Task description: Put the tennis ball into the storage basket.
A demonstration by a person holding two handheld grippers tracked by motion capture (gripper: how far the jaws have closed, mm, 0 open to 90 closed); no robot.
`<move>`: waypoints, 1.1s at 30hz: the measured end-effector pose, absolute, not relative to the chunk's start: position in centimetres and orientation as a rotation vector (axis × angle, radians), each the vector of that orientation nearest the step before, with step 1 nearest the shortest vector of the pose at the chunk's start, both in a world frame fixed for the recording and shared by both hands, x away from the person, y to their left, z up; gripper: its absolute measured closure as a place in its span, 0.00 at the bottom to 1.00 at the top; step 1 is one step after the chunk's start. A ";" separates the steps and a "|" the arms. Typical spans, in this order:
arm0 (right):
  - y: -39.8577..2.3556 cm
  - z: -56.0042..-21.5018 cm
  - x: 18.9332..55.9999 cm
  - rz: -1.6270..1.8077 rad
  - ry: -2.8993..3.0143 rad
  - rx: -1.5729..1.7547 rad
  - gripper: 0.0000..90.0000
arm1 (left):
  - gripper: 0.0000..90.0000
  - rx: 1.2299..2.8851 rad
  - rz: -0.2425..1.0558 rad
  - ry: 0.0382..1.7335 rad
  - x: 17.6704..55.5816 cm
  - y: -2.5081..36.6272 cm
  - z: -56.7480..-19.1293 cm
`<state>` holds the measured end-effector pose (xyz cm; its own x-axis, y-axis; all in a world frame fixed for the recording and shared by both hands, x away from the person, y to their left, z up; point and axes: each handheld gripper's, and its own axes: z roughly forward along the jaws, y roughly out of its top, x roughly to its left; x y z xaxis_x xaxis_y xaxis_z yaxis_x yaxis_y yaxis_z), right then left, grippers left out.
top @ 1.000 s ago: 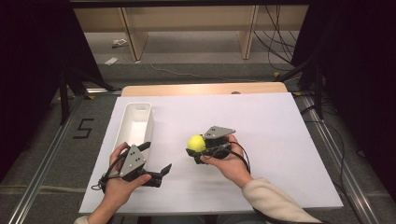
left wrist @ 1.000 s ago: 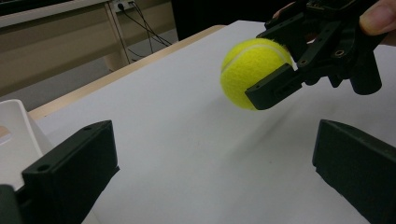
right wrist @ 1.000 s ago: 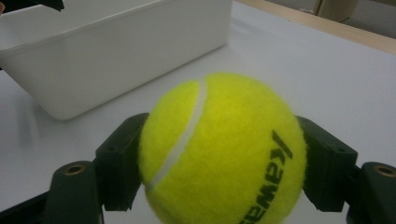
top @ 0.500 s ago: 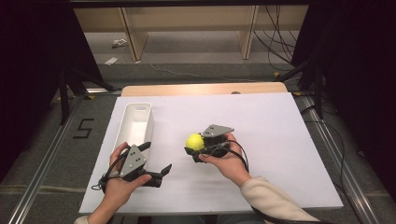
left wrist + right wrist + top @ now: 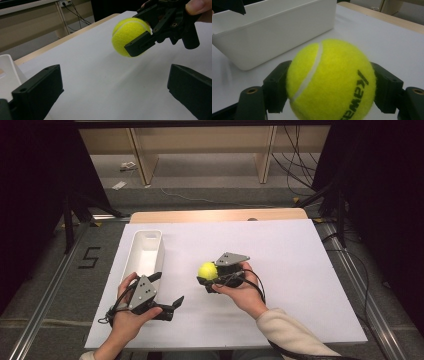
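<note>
A yellow tennis ball (image 5: pixel 207 270) (image 5: pixel 130 35) (image 5: pixel 332 80) is clamped between the jaws of my right gripper (image 5: pixel 209 276), held a little above the white table (image 5: pixel 280 250) near its middle. The ball's dark lettering faces the right gripper's camera. My left gripper (image 5: pixel 169 295) rests low at the front left, jaws wide apart with nothing between them, pointed toward the ball. A long white bin (image 5: pixel 145 252) (image 5: pixel 269 32) stands to the left of the ball, beyond the left gripper.
The white sheet covers a wooden tabletop (image 5: pixel 215 215) whose far edge shows. Beyond it are wooden shelf legs (image 5: pixel 142 160) and cables on the floor (image 5: pixel 295 165). Metal rails (image 5: pixel 50 290) run along both sides of the table.
The right gripper has carried the ball slightly farther from the person and to the left. The left gripper has stayed put.
</note>
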<state>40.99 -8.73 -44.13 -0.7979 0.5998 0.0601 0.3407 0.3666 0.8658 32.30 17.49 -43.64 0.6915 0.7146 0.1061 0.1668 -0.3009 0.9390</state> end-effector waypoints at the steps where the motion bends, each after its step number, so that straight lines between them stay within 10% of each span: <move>1: -8.7 -44.1 41.0 1.400 2.366 0.837 0.30 | 0.00 1.829 0.637 0.695 32.3 17.5 -43.6; 33: -7.5 -43.5 41.5 1.427 2.354 0.819 0.30 | 0.00 1.831 0.638 0.692 32.3 17.4 -43.6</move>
<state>41.46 -7.49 -43.46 -0.8041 0.5914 0.0599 0.3267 0.3555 0.8757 32.26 17.43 -43.62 0.6927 0.7132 0.1077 0.1655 -0.3024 0.9387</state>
